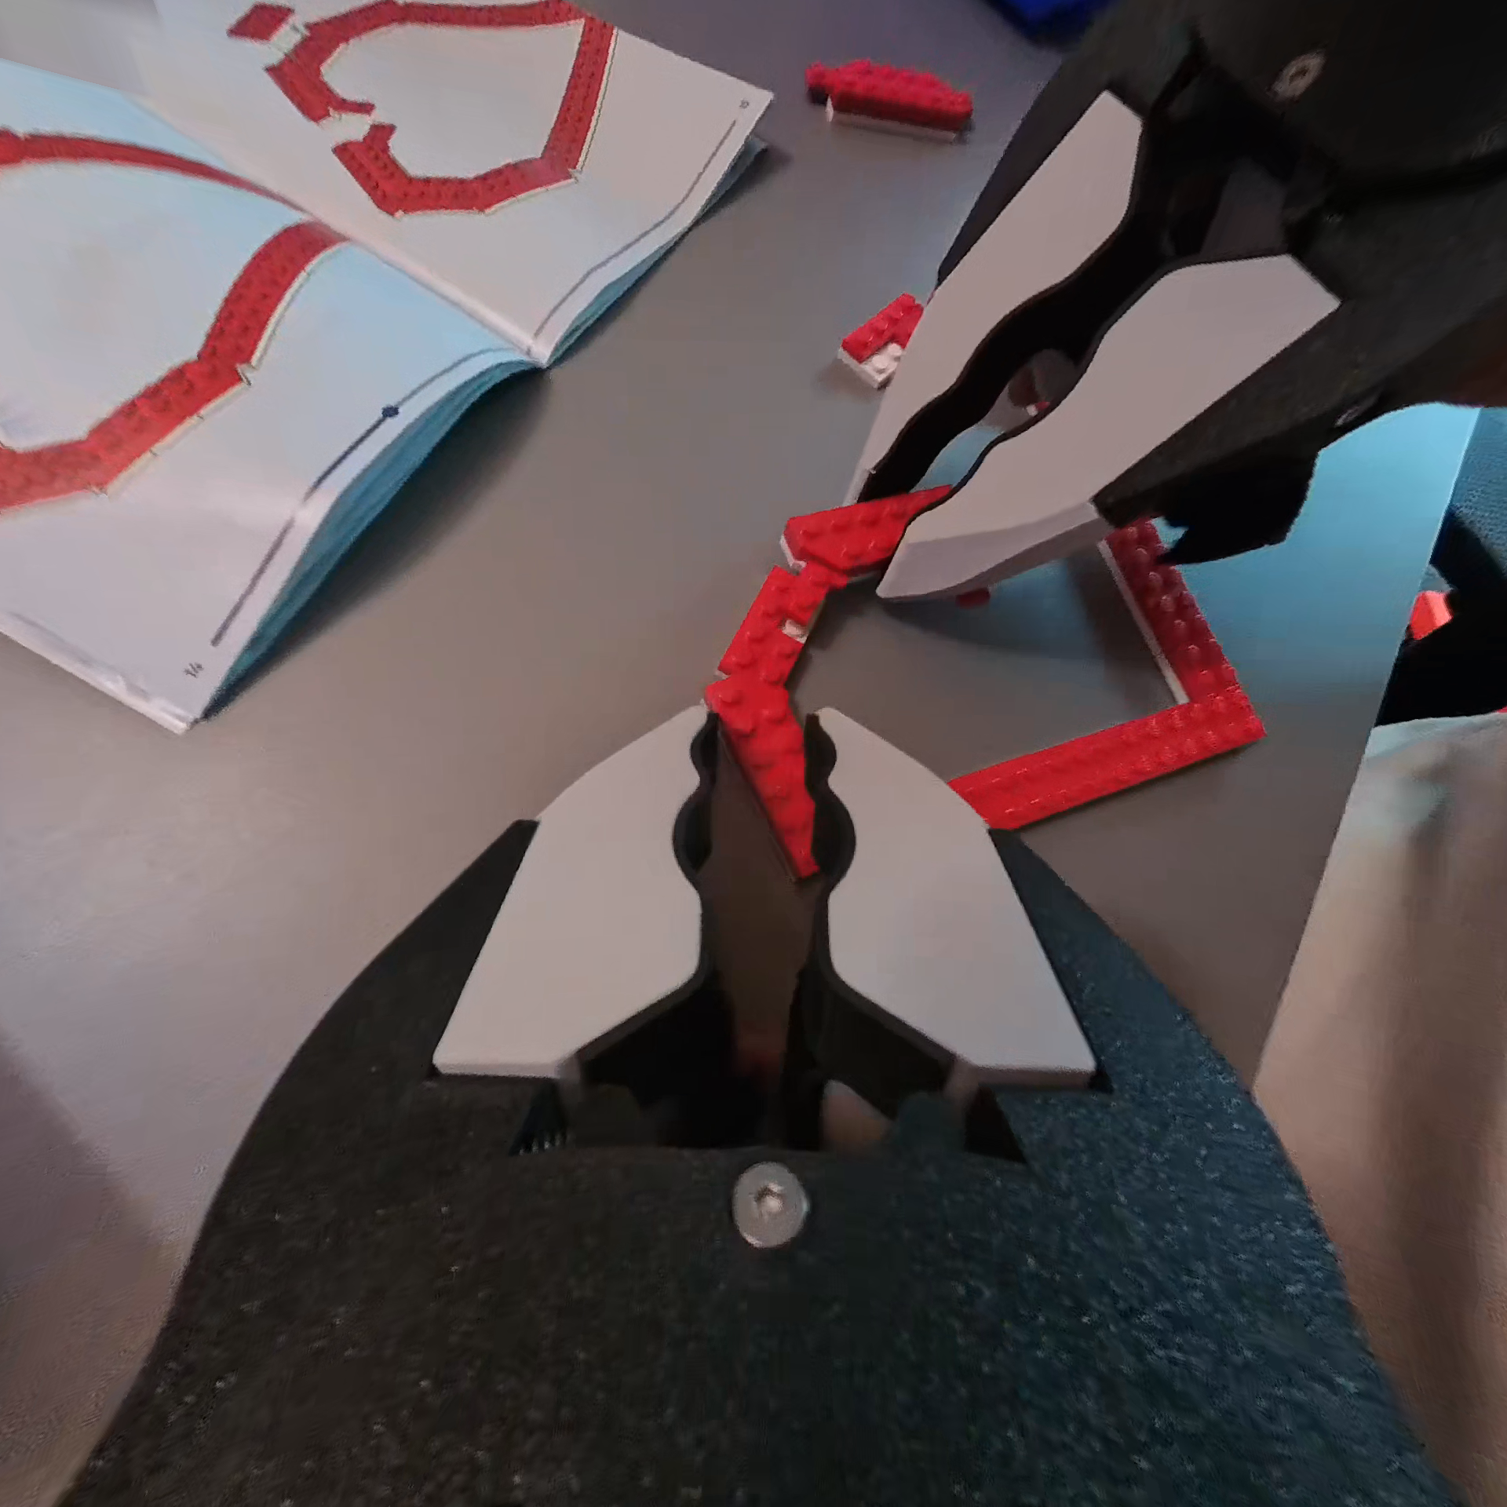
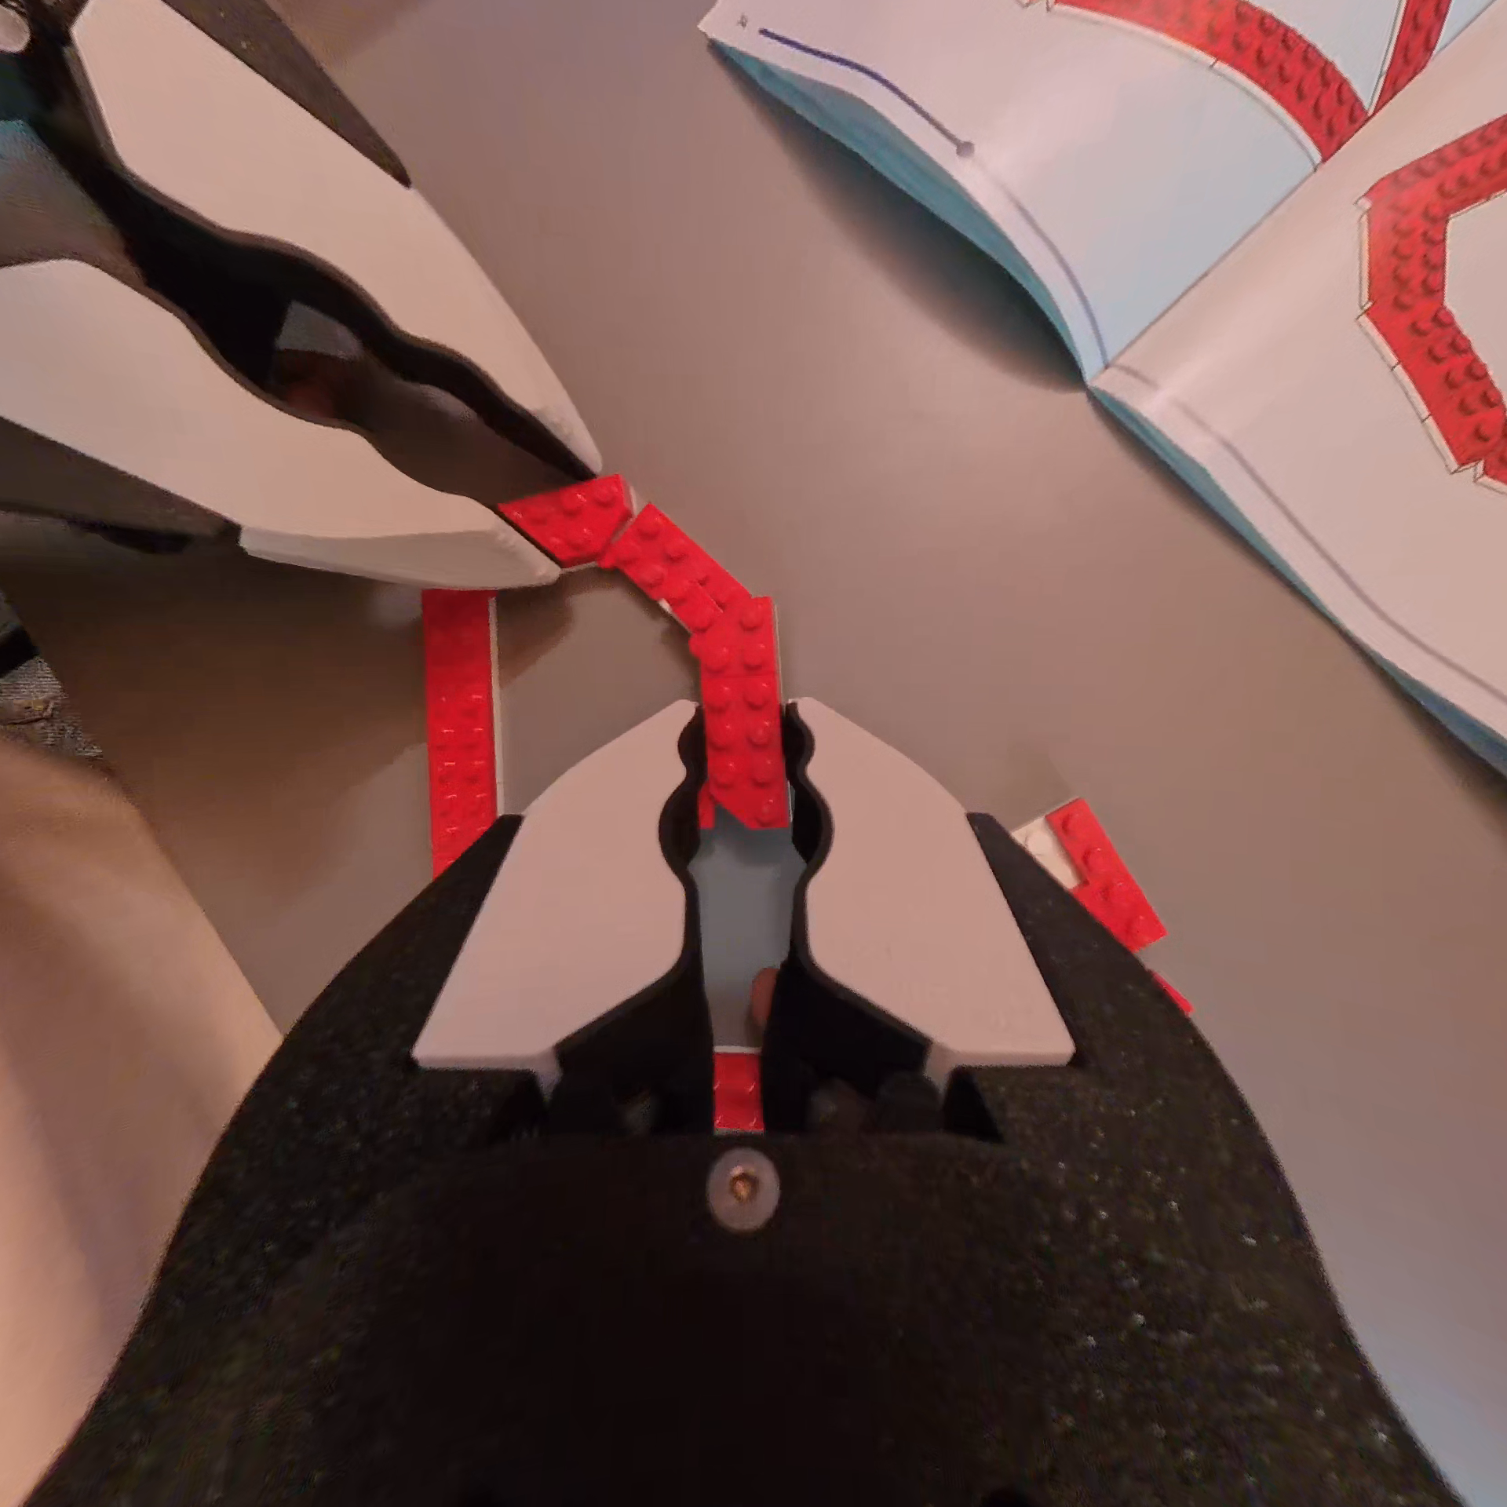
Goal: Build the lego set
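Red plates form a bent lego chain point(image 1: 775, 652) over the grey tabletop point(image 1: 571, 571), held at both ends. Left gripper point(image 1: 762, 722) has its jaws clamped on one end; right gripper point(image 2: 742, 709) has its jaws clamped on the other. An open instruction booklet point(image 1: 245, 367) lies nearby.

Brick chain point(image 1: 783, 644) runs across table point(image 1: 571, 530) btwn both grippers: left gripper point(image 1: 762, 718) at its near end, right gripper point(image 1: 905, 522) at far end, per left wrist view. Angled frame piece point(image 1: 1142, 734) lies right of chain. Open booklet point(image 1: 285, 326) left, well apart. Small brick piece point(image 1: 877, 338) behind right gripper; longer brick piece point(image 1: 889, 94) farther back.
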